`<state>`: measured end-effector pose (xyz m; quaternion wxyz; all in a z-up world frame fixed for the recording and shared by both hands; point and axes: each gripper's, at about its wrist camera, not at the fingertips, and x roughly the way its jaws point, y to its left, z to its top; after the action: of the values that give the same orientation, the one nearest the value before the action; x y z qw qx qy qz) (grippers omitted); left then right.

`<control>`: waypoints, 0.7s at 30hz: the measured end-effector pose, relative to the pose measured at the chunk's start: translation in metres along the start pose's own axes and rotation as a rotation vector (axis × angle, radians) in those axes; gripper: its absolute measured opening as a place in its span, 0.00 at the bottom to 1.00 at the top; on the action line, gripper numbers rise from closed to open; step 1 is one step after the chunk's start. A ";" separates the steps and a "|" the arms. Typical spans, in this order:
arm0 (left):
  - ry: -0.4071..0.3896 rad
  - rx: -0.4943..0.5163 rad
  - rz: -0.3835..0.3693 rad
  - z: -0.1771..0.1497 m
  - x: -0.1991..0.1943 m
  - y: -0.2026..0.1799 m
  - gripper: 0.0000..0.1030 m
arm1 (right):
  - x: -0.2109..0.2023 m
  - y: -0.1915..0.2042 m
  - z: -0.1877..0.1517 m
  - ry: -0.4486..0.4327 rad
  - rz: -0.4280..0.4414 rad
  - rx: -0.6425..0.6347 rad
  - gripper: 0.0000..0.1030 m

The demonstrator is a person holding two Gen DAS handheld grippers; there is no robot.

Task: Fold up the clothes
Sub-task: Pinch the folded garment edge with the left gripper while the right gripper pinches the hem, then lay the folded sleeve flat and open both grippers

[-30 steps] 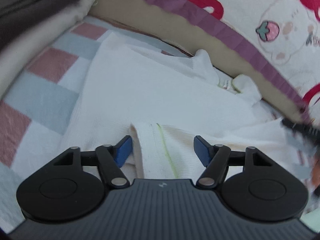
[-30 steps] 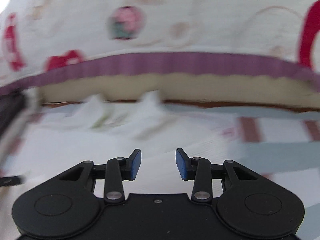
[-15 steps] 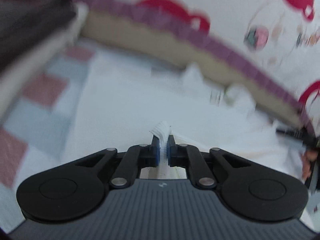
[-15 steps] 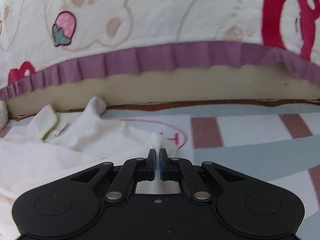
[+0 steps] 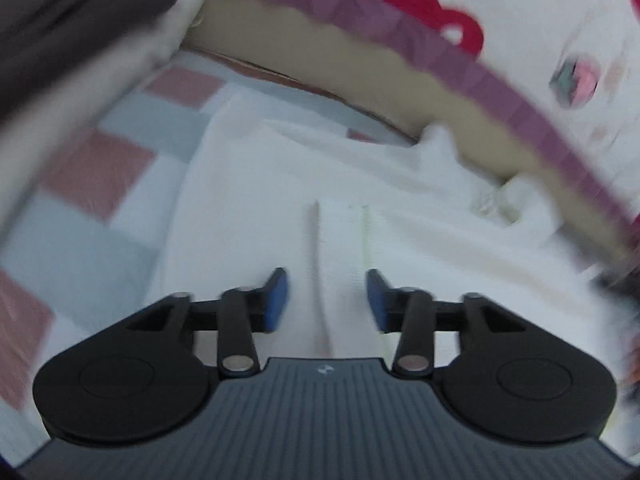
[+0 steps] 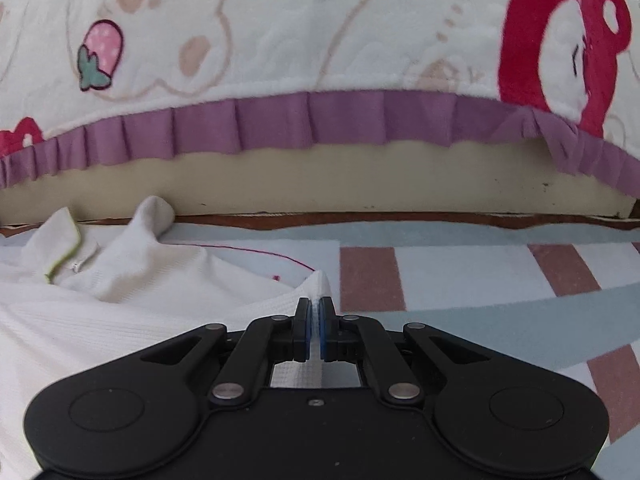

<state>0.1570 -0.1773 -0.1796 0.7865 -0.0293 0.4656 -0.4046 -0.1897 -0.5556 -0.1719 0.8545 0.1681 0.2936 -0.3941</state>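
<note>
A white knit garment (image 5: 280,184) with a thin green trim lies spread on a checked pink, grey and white mat (image 5: 100,168). My left gripper (image 5: 327,300) hangs over a folded strip of it, its jaws opening; the strip lies between the blue pads untouched. In the right wrist view the same garment (image 6: 120,300) fills the lower left, its collar (image 6: 64,248) near the back. My right gripper (image 6: 315,326) is shut on a pinched edge of the garment, which pokes up just ahead of the pads.
A quilt (image 6: 320,32) with bear and strawberry prints and a purple frill (image 6: 304,120) hangs over a beige mattress side (image 6: 320,184) at the back. Dark fabric (image 5: 72,24) lies at the left wrist view's upper left. The mat (image 6: 480,280) runs on to the right.
The left gripper shut on the garment's folded strip half a second ago and has now let it go and opened. The right gripper closed on the garment edge and stays shut.
</note>
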 end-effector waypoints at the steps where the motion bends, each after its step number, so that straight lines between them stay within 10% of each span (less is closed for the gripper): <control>1: 0.011 -0.027 -0.022 -0.001 -0.002 0.003 0.52 | 0.001 -0.001 -0.001 -0.001 -0.014 -0.004 0.03; 6: 0.014 0.013 -0.020 -0.009 -0.001 -0.005 0.60 | -0.002 -0.026 -0.001 0.032 -0.068 0.098 0.10; 13: -0.001 0.115 0.004 -0.019 0.004 -0.027 0.59 | -0.041 -0.050 -0.023 0.098 0.130 0.320 0.43; 14: 0.002 0.136 0.001 -0.020 0.004 -0.030 0.56 | -0.045 -0.047 -0.029 0.119 0.152 0.319 0.46; 16: 0.036 0.197 0.018 -0.020 0.004 -0.035 0.14 | -0.051 -0.039 -0.039 0.145 0.164 0.296 0.48; 21: 0.040 0.218 0.038 -0.012 -0.013 -0.034 0.06 | -0.056 -0.005 -0.048 0.158 0.081 0.028 0.50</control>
<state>0.1243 -0.1869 -0.1627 0.7831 0.0734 0.4351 -0.4383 -0.2404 -0.5014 -0.1735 0.8414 0.2225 0.3476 -0.3489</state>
